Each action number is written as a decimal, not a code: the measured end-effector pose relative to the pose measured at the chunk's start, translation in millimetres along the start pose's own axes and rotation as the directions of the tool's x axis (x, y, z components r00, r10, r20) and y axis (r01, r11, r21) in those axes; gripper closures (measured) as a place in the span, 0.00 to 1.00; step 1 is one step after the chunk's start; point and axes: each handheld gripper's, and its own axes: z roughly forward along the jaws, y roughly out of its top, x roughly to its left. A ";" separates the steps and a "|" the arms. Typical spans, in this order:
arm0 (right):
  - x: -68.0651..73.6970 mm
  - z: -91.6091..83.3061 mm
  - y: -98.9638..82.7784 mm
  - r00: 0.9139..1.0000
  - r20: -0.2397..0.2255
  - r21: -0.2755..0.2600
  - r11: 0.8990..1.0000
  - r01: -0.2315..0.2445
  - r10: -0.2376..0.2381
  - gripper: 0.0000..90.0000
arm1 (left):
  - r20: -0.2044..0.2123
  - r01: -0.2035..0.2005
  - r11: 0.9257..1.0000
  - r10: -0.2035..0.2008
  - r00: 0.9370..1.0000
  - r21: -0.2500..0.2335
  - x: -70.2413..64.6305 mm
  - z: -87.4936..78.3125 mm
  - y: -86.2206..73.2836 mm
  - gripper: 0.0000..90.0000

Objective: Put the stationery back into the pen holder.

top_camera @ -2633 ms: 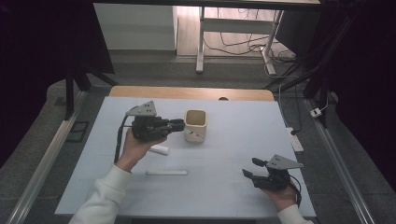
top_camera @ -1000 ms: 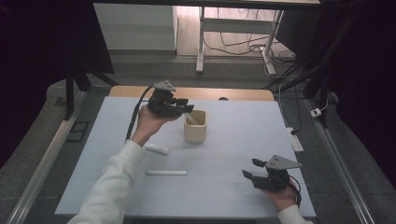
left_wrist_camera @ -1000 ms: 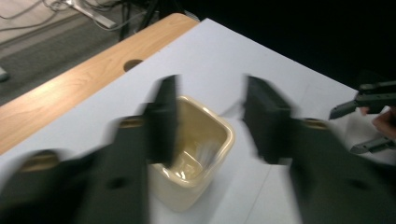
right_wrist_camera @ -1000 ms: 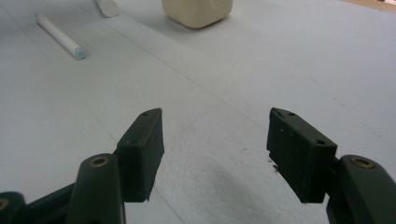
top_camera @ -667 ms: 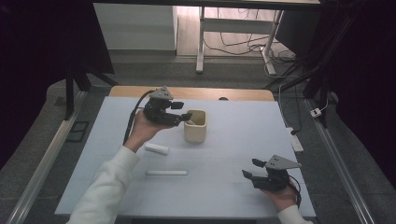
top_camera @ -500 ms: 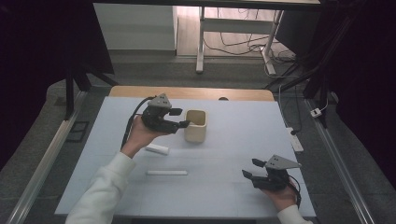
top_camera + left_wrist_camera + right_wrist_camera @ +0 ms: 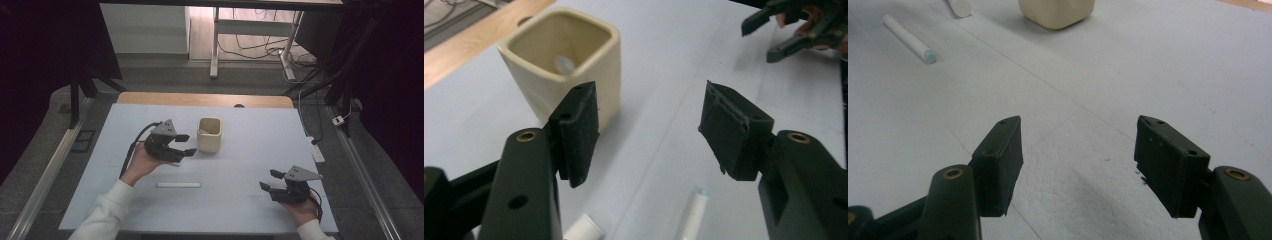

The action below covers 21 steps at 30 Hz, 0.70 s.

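Observation:
A cream square cup (image 7: 209, 135) stands upright mid-table, and the left gripper view shows a small white object (image 7: 563, 62) inside the cup (image 7: 569, 65). My left gripper (image 7: 188, 144) hovers just left of it, open; its jaws have just opened wider and nothing is between them (image 7: 649, 130). A long white stick (image 7: 178, 185) lies flat in front of the cup, also in the left gripper view (image 7: 694, 215). A short white piece (image 7: 584, 231) lies under that gripper. My right gripper (image 7: 269, 180) rests open and empty near the front right (image 7: 1078, 160).
The pale blue table top (image 7: 250, 150) has a wooden strip (image 7: 200, 99) along its far edge. In the right gripper view the cup (image 7: 1058, 12), the stick (image 7: 908, 37) and the short piece (image 7: 959, 7) lie far ahead. Metal rails flank the table.
My left gripper has come away from above the cup's far-left rim, moving nearer and lower to the cup's left side. The right gripper has stayed put.

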 end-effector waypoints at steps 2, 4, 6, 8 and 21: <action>0.1 0.0 0.0 1.000 0.000 0.000 1.000 -0.002 0.002 0.40 | 0.002 -0.001 1.000 0.001 1.000 0.014 -1.2 0.5 -5.2 0.45; 0.1 0.1 -0.1 1.000 0.000 0.001 1.000 -0.002 0.002 0.40 | 0.000 -0.001 1.000 0.001 1.000 0.026 -1.9 0.9 -10.1 0.45; 0.3 0.3 -0.2 1.000 0.001 0.004 1.000 -0.002 0.002 0.40 | 0.001 0.004 1.000 -0.004 1.000 0.031 -1.3 0.5 -14.6 0.45; 0.5 0.3 -0.1 1.000 0.002 0.008 1.000 0.000 0.000 0.40 | 0.001 0.012 0.999 -0.012 1.000 0.033 -0.2 -0.2 -18.9 0.45; 0.3 1.6 -0.5 1.000 0.001 0.016 1.000 0.001 -0.001 0.39 | 0.020 0.006 0.994 -0.008 1.000 0.107 -1.3 0.7 -36.0 0.45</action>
